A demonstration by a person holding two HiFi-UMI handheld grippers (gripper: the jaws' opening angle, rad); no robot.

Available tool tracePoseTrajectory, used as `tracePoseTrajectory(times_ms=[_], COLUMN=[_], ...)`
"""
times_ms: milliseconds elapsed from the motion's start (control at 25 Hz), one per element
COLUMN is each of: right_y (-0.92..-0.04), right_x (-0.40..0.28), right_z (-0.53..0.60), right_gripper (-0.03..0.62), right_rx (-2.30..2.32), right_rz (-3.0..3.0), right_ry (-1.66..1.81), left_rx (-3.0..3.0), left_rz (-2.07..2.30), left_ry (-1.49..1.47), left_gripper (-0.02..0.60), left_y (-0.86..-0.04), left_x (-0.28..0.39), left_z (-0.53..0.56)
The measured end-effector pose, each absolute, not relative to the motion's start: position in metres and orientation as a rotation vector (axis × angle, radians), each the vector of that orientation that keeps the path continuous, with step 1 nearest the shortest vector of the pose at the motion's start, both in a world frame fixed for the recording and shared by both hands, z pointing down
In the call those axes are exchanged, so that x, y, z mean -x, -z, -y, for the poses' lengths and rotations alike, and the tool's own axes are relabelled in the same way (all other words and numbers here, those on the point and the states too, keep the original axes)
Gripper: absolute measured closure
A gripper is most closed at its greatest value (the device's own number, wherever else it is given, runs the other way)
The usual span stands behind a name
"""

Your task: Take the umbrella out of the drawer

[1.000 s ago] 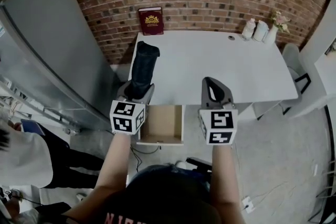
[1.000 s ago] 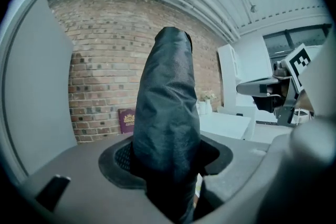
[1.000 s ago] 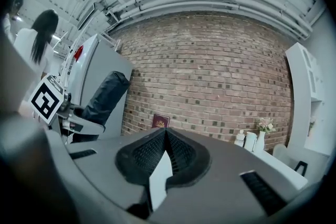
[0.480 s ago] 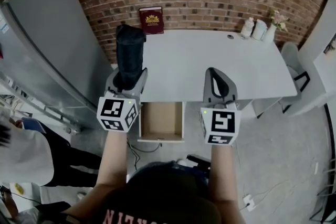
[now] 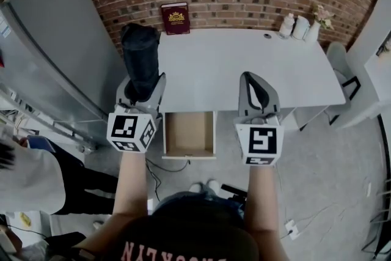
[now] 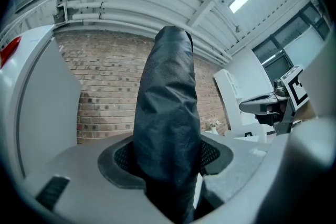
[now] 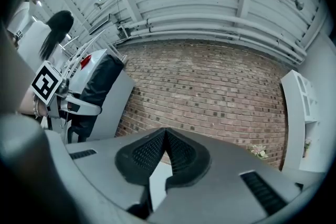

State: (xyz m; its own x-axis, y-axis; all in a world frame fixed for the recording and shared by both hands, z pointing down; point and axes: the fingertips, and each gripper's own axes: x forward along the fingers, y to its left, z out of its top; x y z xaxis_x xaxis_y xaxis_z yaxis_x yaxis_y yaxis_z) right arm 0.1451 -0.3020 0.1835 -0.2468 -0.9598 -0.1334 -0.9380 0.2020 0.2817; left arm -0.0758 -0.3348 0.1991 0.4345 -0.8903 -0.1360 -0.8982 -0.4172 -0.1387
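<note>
The left gripper [image 5: 144, 84] is clamping the black umbrella [image 5: 140, 52] upright, left of the open drawer [image 5: 189, 132]; the right gripper [image 5: 252, 80] is hanging clenched, empty. A loosening grip risks the slick sleeve slipping through

A folded black fabric-sleeved umbrella [image 5: 142, 58] stands upright at upper left, above the open, empty wooden drawer [image 5: 189, 134] at centre.

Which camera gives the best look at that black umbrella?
The left gripper view: the umbrella fills its middle, clamped between the jaws of the left gripper. The head view shows it from above, foreshortened. The right gripper view catches only a small dark patch of it at the left.
</note>
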Motion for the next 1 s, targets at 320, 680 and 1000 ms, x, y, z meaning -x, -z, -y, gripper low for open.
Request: tracePoseTrajectory(times_ms=[320, 680, 1000], right_y=[-0.184, -0.193, -0.198], right_x=[-0.143, -0.139, -0.142], right_z=[0.292, 0.286, 0.283], right_gripper=[0.602, 0.602, 0.602], right_rx=[-1.898, -1.92, -1.916], right_rz=[2.388, 2.349, 2.309], right_ry=[0.452, 0.414, 0.421], left_rx=[2.501, 2.486, 2.481], left_rz=[-1.581, -1.595, -1.57], left_ry=[-0.055, -0.046, -0.059], left_gripper=[0.334, 0.333, 0.333], left_y=[-0.2, -0.202, -0.202], left_x=[0.078, 0.09, 0.093], left_z=[0.327, 0.323, 0.321])
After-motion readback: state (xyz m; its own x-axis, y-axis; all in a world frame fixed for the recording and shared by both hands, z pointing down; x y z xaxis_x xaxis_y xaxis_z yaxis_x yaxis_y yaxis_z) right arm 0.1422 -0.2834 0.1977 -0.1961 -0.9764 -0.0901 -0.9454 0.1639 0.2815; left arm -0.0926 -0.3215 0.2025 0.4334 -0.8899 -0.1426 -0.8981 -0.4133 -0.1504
